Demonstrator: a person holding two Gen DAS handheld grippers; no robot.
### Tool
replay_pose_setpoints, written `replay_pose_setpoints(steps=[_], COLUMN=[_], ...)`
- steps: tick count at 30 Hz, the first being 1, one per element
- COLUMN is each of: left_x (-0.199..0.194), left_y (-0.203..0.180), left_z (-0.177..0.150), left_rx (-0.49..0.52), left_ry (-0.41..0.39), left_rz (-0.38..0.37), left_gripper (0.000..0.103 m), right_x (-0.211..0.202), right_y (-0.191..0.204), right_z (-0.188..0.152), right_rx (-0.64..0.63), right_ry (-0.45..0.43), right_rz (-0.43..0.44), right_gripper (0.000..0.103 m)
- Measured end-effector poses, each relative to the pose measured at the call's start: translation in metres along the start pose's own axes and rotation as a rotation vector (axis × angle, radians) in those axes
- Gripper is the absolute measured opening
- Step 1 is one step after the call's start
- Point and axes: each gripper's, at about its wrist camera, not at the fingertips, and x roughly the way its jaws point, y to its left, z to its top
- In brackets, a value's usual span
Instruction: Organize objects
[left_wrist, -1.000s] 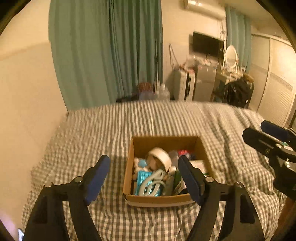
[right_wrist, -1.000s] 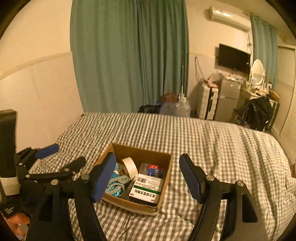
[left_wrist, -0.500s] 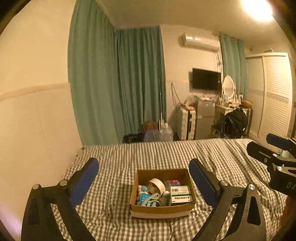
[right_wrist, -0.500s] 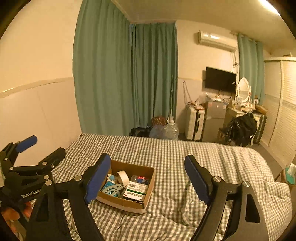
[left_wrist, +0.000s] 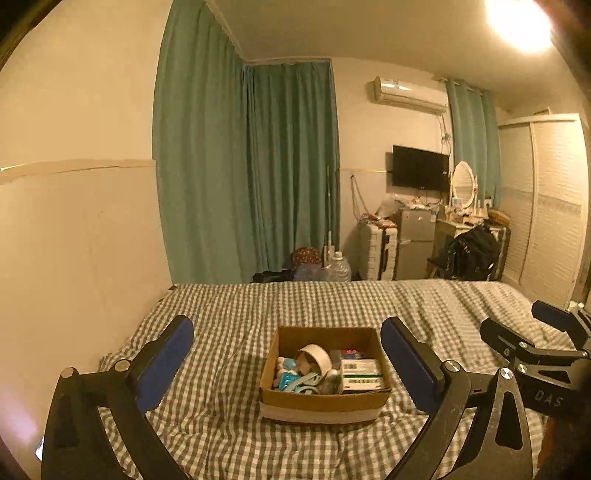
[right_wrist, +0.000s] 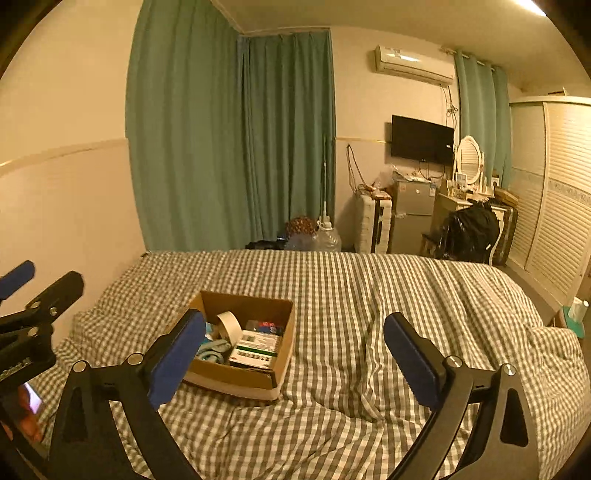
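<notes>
Grippers, left (left_wrist: 286, 363) and right (right_wrist: 295, 352), are hovering spread wide, empty, near the brown cardboard box (left_wrist: 325, 404) sitting mid-bed on soft checked bedding (right_wrist: 369, 295); pressing its rim risks tipping it.

1. The left gripper (left_wrist: 286, 363) is held level, its blue-padded fingers (left_wrist: 166, 363) spread wide with nothing between them.
2. The right gripper (right_wrist: 293, 360) is likewise wide open and empty.
3. The two are held side by side, apart.
4. A hand (right_wrist: 27, 424), dim and partly hidden, seems to grasp the left gripper.
</notes>
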Motion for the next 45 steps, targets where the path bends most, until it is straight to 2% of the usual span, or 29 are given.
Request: replay_pose_setpoints(steps=[2, 5, 9, 16, 20, 28, 45], left_x=[0.008, 0.023, 0.035, 0.045, 0.053, 0.061, 0.067], left_y=[-0.002, -0.004, -0.007, -0.013, -0.014, -0.010, 0.002], left_z=[-0.009, -0.024, -0.041, -0.074, -0.088, -0.103, -0.110], left_rx=[0.009, -0.001, -0.004, 0.040, 0.040, 0.013, -0.017], left_ry=[0.004, 0.024, 0.018, 0.013, 0.044, 0.095, 0.155], left_rz=[0.012, 0.004, 0.028, 0.044, 0.056, 0.061, 0.071], left_gripper=[0.103, 0.103, 0.103, 0.103, 0.103, 0.103, 0.103], right_x=[0.008, 0.019, 0.037, 0.060, 0.070, 0.082, 0.078], right_y=[-0.004, -0.009, -0.013, -0.011, -0.008, -0.005, -0.008], right_z=[-0.007, -0.019, -0.036, -0.059, -0.066, -0.075, -0.074], right_rx=[0.005, 0.000, -0.017, -0.037, -0.041, -0.029, -0.029], right_ry=[-0.018, -0.041, -0.054, -0.037, -0.011, 0.032, 0.023], right_rz=[0.000, -0.001, 0.010, 0.015, 0.021, 0.029, 0.023], right_gripper=[0.103, 0.103, 0.103, 0.103, 0.103, 0.103, 0.103])
